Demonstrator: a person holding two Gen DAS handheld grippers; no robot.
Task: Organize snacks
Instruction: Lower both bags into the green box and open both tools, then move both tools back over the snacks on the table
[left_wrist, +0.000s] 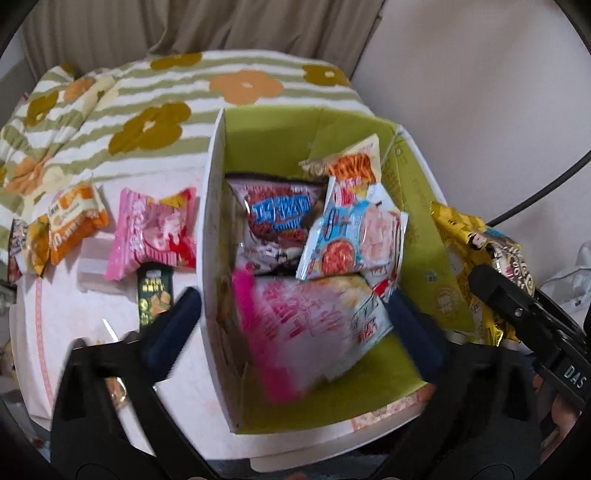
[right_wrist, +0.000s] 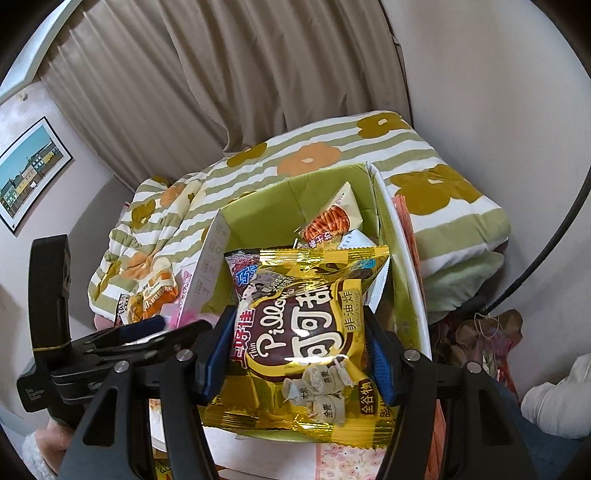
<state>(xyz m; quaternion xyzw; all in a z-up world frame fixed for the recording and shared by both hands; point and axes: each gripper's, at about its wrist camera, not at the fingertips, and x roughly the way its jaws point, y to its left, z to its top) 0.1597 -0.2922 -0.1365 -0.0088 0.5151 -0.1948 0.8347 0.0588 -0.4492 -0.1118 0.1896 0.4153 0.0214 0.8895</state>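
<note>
A white box with a green inside (left_wrist: 211, 206) stands on the table and holds several snack bags, among them a red-and-blue one (left_wrist: 280, 214) and a light blue one (left_wrist: 351, 236). My left gripper (left_wrist: 295, 328) is open over the box's near end. A blurred pink-and-white bag (left_wrist: 314, 325) lies loose between its fingers, touching neither pad. My right gripper (right_wrist: 297, 356) is shut on a yellow-gold snack bag (right_wrist: 306, 332), held just in front of the box (right_wrist: 258, 206). In the left wrist view this yellow-gold bag (left_wrist: 476, 243) hangs by the box's right wall.
Left of the box on the table lie a pink packet (left_wrist: 151, 232), an orange packet (left_wrist: 77, 221) and a dark green packet (left_wrist: 155, 295). A green-striped flowered blanket (left_wrist: 166, 92) lies behind. Curtains and a wall close the back.
</note>
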